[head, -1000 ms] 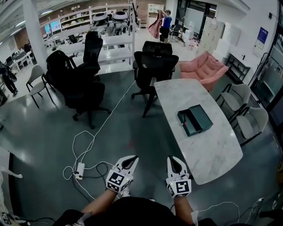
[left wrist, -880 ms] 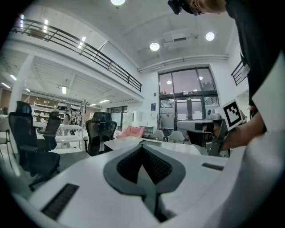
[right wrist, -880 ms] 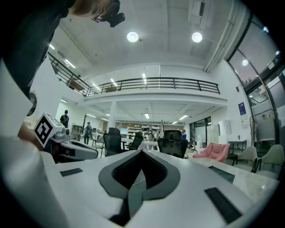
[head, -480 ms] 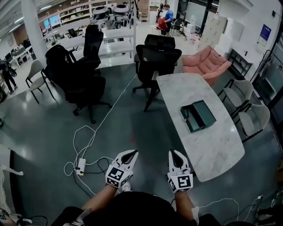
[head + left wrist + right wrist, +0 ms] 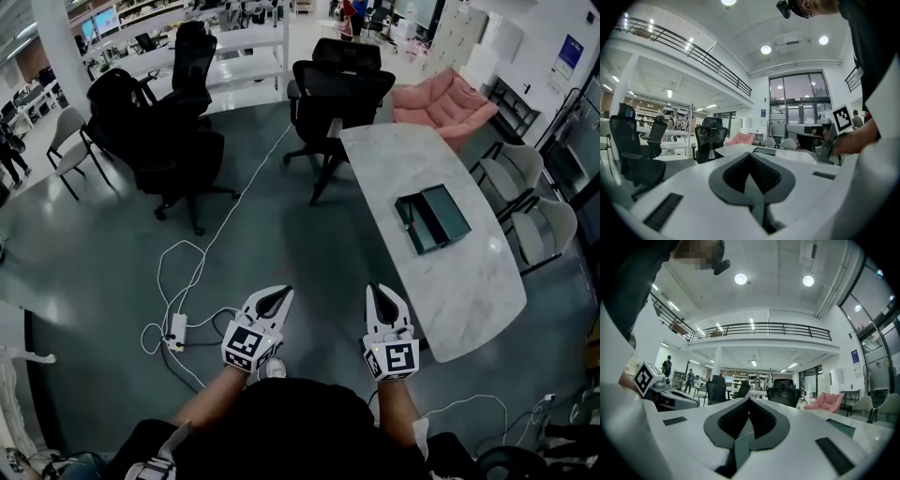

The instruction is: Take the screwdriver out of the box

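An open dark green box [image 5: 432,219] lies on the white marble table [image 5: 469,291] at the right of the head view, lid folded back; a thin dark tool with a red spot lies along its left inner edge, too small to identify. In the right gripper view the box [image 5: 840,426] shows low at the right. Both grippers are held in front of the person over the floor, well short of the table. The left gripper [image 5: 279,295] is shut, tips together, nothing in it. My right gripper [image 5: 382,293] is shut and empty too.
Black office chairs [image 5: 164,141] stand at the left and behind the table's far end [image 5: 339,94]. White cables and a power strip [image 5: 176,328] trail across the grey floor. A pink sofa [image 5: 448,98] and grey chairs [image 5: 544,230] flank the table.
The view has advanced towards the table: the box and table sit closer and higher at the right. Both grippers have moved forward together, still shut.
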A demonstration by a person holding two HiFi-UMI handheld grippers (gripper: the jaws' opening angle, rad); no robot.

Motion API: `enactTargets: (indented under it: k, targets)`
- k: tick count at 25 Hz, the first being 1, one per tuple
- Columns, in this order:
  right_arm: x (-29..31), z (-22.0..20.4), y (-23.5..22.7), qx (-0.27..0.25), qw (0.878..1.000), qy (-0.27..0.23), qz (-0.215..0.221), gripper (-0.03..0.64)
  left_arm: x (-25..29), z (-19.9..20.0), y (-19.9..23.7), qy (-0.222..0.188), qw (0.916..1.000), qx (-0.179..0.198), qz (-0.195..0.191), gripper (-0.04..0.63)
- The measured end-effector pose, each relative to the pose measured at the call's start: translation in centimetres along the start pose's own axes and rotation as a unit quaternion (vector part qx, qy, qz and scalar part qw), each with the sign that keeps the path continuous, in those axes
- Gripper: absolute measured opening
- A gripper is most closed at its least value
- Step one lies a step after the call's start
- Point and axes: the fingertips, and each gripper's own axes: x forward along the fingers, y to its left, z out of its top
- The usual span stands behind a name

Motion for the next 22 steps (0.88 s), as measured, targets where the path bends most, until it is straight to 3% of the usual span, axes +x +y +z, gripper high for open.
enactTargets:
  k: [9,22]
  targets:
    - [2.0,-0.6,1.9,-0.008,0.999,0.017,-0.029,0.023,-0.3,-0.2,2.8,0.001,0.9995,-0.001,-0.031,0.006]
    - [4.6,-1.7,0.6,-0.007,0.999,0.026,-0.037,0.023,2.3,0.3,5.0,-0.004,0.9996,-0.004,-0.029,0.006]
